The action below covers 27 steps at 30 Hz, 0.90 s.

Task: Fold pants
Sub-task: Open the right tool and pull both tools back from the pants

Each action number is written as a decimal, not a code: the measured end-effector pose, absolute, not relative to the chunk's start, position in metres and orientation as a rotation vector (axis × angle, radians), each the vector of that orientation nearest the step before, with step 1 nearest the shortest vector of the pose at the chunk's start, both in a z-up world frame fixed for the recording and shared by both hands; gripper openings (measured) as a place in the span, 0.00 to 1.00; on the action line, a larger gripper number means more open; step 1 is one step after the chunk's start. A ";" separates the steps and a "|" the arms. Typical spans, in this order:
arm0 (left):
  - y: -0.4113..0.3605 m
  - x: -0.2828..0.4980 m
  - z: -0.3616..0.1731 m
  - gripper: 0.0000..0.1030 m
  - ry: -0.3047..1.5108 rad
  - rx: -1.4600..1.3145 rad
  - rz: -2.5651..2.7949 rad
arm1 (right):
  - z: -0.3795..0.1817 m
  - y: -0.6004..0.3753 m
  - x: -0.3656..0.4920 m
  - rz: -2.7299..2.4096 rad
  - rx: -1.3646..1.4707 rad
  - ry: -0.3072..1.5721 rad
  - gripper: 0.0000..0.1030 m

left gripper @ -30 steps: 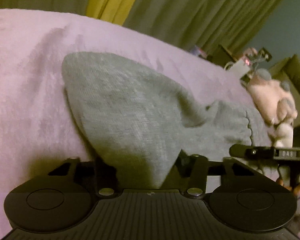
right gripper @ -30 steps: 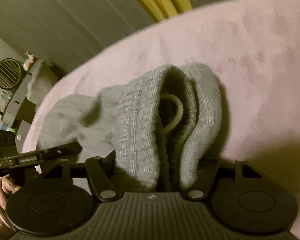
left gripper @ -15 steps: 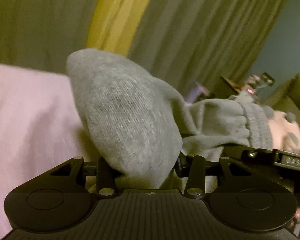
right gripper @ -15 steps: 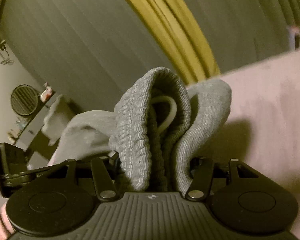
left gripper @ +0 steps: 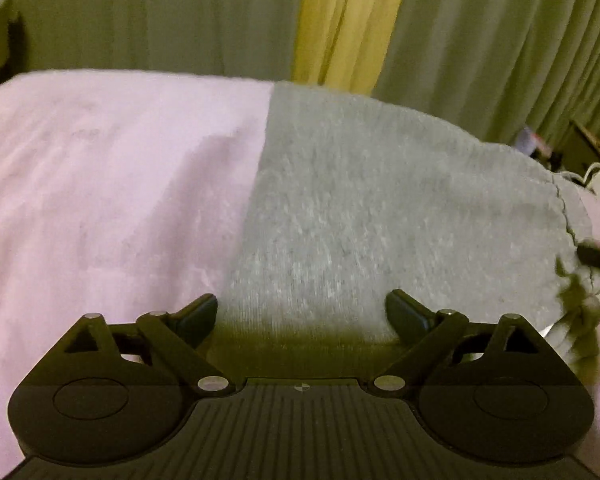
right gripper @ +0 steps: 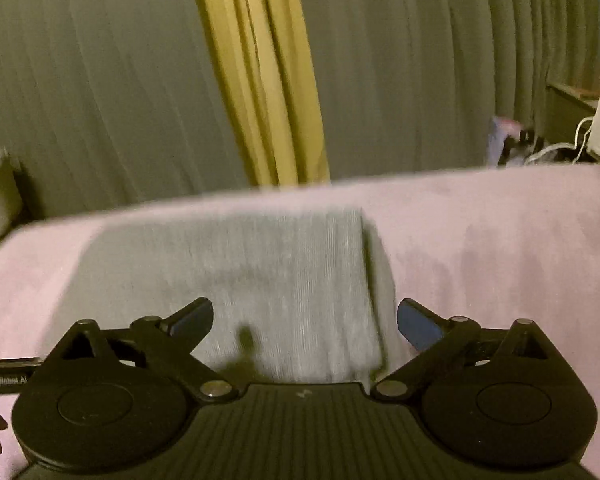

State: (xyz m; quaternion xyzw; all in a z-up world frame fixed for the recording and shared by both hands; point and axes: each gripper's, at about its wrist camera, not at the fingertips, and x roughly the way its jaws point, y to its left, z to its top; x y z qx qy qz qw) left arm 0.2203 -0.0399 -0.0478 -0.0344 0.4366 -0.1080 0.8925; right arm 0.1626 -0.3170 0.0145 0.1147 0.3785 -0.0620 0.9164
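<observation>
Pink fleece blanket (left gripper: 100, 184) covers the bed, grey-green curtains (left gripper: 140, 12) w/ a yellow panel (left gripper: 340, 20) behind. Grey pants (left gripper: 380, 208) lie flat on the blanket, folded, straight edge on their left in left view. Left gripper (left gripper: 302, 314) fingers opening, spread wide, cloth below them but not pinched. Right gripper (right gripper: 305, 322) same: fingers opening, apart, over pants (right gripper: 260, 272), no grip. Left view only: gathered waistband (left gripper: 568, 216) at right. Right view only: clutter w/ cables (right gripper: 560, 144) far right, blurry.
</observation>
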 end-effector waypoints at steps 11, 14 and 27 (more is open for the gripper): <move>-0.026 0.140 -0.028 0.94 0.849 0.175 -0.142 | 0.015 -0.312 0.113 -0.128 0.180 0.884 0.96; -0.030 0.095 -0.040 0.94 0.889 0.181 -0.178 | -0.003 -0.297 0.077 -0.108 0.179 0.962 0.96; -0.031 0.033 -0.017 0.99 0.915 0.097 -0.129 | 0.000 -0.253 -0.012 -0.246 0.293 1.025 0.96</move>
